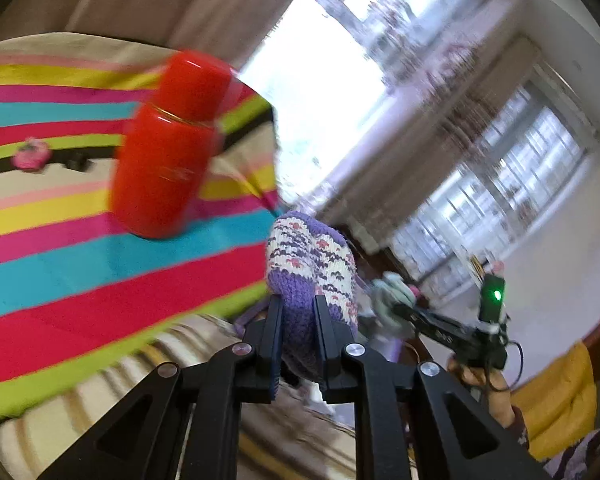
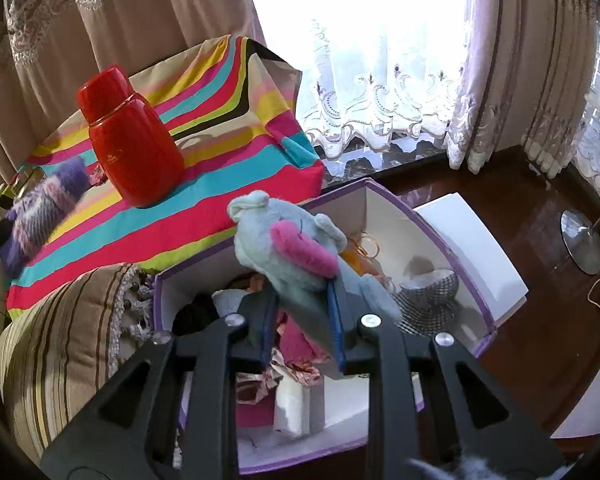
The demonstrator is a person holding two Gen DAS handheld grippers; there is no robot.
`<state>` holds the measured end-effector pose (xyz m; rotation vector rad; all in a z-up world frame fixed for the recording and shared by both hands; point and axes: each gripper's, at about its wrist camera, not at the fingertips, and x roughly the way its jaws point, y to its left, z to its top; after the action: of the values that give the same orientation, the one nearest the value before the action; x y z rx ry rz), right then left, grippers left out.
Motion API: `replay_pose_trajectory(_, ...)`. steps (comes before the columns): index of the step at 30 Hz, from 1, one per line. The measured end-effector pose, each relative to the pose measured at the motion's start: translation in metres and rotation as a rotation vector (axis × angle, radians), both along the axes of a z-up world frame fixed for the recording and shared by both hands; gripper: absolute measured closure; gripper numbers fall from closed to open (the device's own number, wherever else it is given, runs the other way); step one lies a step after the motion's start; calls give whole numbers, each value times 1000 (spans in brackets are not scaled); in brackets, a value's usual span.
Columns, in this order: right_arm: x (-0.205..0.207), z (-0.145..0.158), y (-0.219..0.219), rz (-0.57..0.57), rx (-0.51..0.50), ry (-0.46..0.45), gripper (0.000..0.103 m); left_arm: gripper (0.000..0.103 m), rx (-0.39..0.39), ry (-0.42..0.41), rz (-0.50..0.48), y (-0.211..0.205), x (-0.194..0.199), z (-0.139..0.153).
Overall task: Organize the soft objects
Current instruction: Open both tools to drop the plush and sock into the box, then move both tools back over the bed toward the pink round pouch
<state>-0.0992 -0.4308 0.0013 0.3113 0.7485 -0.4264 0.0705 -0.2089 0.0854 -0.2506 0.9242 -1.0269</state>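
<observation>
Curtained window behind; plush toy (image 2: 296, 256) is clamped in right gripper (image 2: 300, 320) jaws above box (image 2: 396, 216), knitted sock (image 1: 312, 276) in left gripper (image 1: 298, 336) jaws, presumably for boxing.

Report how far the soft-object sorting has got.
Done: the purple-edged box already holds several soft items. In hand: right gripper grips a blue plush toy above the box; left gripper grips a purple knit item. Left: dropping both in.
</observation>
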Motion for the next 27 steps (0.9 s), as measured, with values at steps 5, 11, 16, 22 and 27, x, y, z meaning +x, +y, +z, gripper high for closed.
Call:
replay_pose_trajectory(5, -11, 1, -7, -21, 10, -5, 55, 87, 5, 23, -120, -39, -26, -4)
replay_pose_trajectory(11, -15, -1, -10, -39, 4, 4, 30, 66, 105, 93, -221, -73, -46, -34)
replay_pose_trajectory(16, -15, -6, -12, -40, 7, 17, 29, 65, 95, 93, -174, -62, -39, -33)
replay_pose_trajectory(22, -7, -5, -1, -8, 4, 19, 29, 64, 92, 99, -124, -49, -27, -35)
replay_pose_trajectory(27, 6, -4, 17, 30, -29, 28, 29, 64, 95, 79, -59, -29, -14, -31)
